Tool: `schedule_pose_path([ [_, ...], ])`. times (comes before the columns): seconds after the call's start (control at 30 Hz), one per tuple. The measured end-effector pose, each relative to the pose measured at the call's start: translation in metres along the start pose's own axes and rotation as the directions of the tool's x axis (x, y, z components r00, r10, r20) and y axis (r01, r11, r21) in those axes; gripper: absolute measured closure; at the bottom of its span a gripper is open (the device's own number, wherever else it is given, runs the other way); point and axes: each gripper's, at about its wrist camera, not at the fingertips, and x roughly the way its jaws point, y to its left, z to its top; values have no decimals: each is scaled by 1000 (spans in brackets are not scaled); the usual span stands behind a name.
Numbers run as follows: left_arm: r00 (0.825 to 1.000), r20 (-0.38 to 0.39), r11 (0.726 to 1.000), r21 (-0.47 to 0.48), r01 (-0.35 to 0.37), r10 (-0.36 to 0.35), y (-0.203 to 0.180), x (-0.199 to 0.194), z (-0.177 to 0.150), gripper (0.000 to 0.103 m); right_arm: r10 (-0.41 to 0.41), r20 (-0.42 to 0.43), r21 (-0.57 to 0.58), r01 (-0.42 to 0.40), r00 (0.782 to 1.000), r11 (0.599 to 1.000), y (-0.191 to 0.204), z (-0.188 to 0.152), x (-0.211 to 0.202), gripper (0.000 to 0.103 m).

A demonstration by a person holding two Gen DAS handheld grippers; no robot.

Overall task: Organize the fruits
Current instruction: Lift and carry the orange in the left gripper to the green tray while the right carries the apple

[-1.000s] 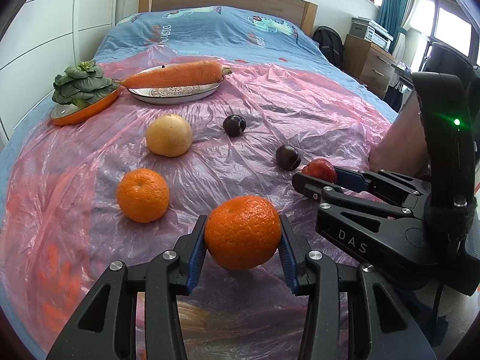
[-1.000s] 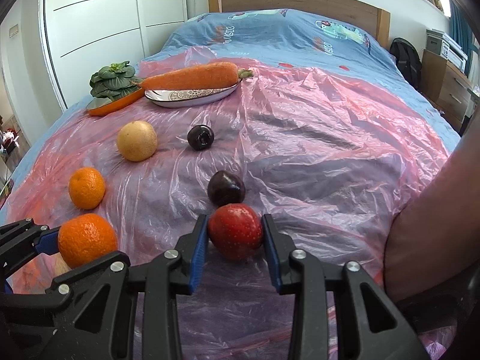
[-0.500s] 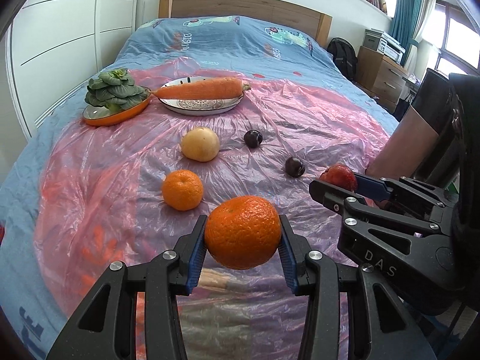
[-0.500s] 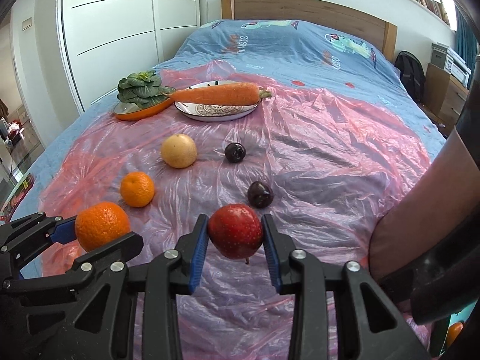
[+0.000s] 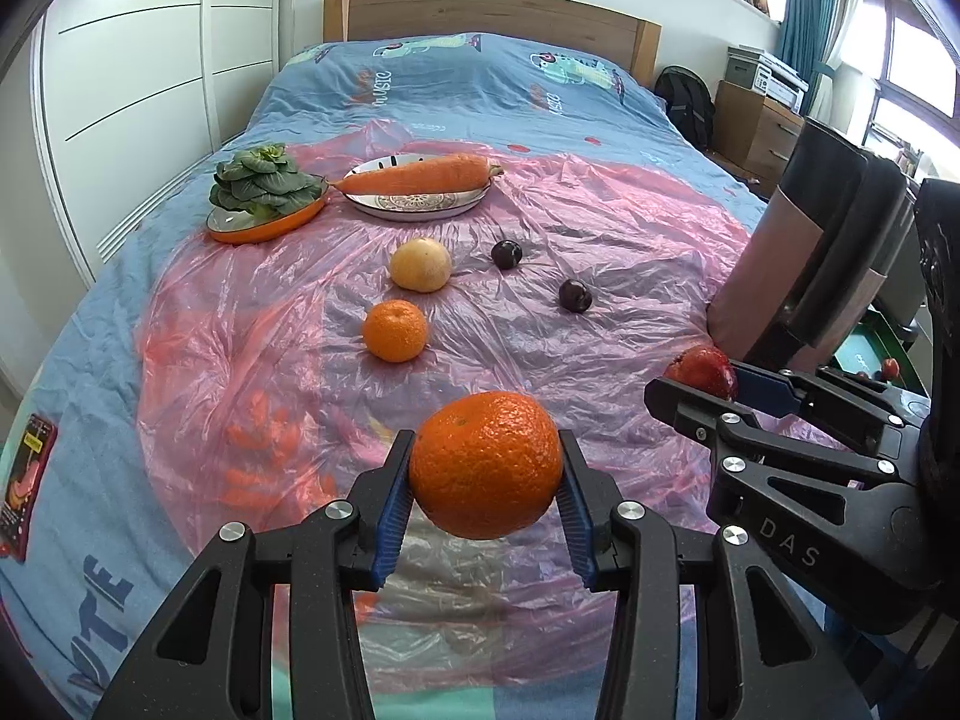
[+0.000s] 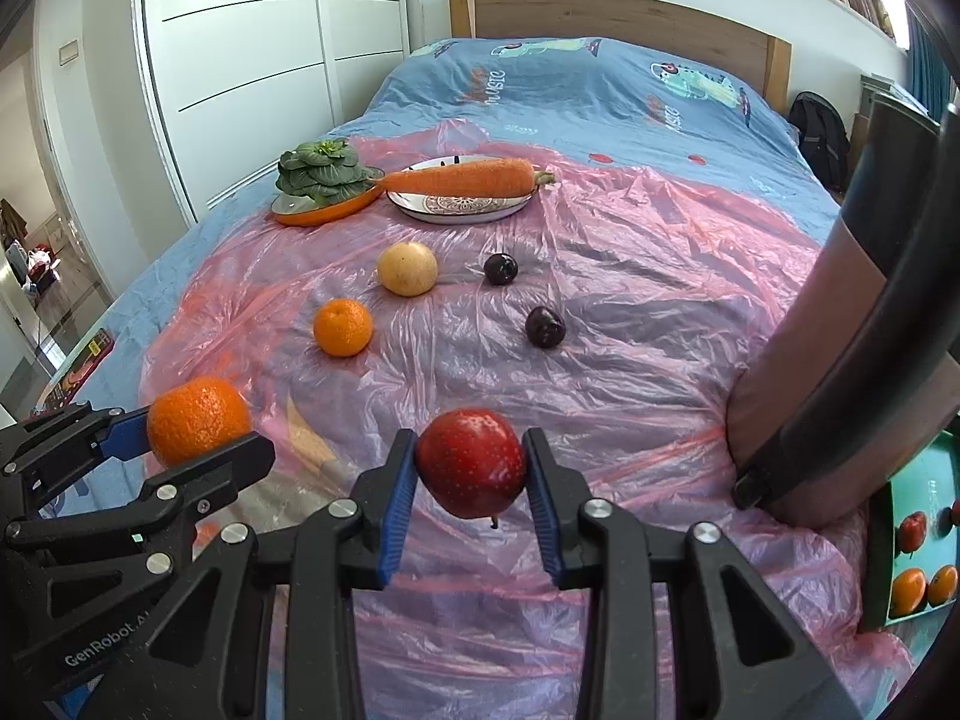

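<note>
Fruit sits in both my grippers. My left gripper [image 5: 486, 468] squeezes a big orange [image 5: 486, 465] between its blue pads, up in the air over the pink plastic sheet [image 5: 630, 252]. My right gripper [image 6: 471, 465] squeezes a red apple [image 6: 471, 462] the same way, and its side says "DAS" in the left view. The left gripper's side says "GenRobot" in the right view. On the sheet lie a small orange [image 5: 395, 330], a yellow round fruit [image 5: 420, 264] just behind it, and two dark plums [image 5: 507, 254] [image 5: 575, 295] off to the right, apart from each other. Farther back, a carrot [image 5: 417, 175] lies on a white plate [image 5: 420, 207]. Beside it, leafy greens [image 5: 261, 183] sit in an orange dish [image 5: 270, 228]. The blue bedcover [image 5: 480, 90] has words on it, and I can read "MUSIC" in the right view. At the far right edge of the right view, a green tray [image 6: 924, 480] holds more fruit, red and orange.
</note>
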Motion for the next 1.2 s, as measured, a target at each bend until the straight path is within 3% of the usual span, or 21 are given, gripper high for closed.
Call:
schedule_pose_path([
  [0.63, 999, -27, 995, 94, 33, -30, -47, -34, -25, 64, -25, -34, 32, 26, 999, 999, -23, -46, -45, 46],
  [1.2, 991, -67, 979, 159, 124, -115, -122, -57, -19, 64, -115, 39, 151, 108, 993, 983, -103, -65, -105, 46],
])
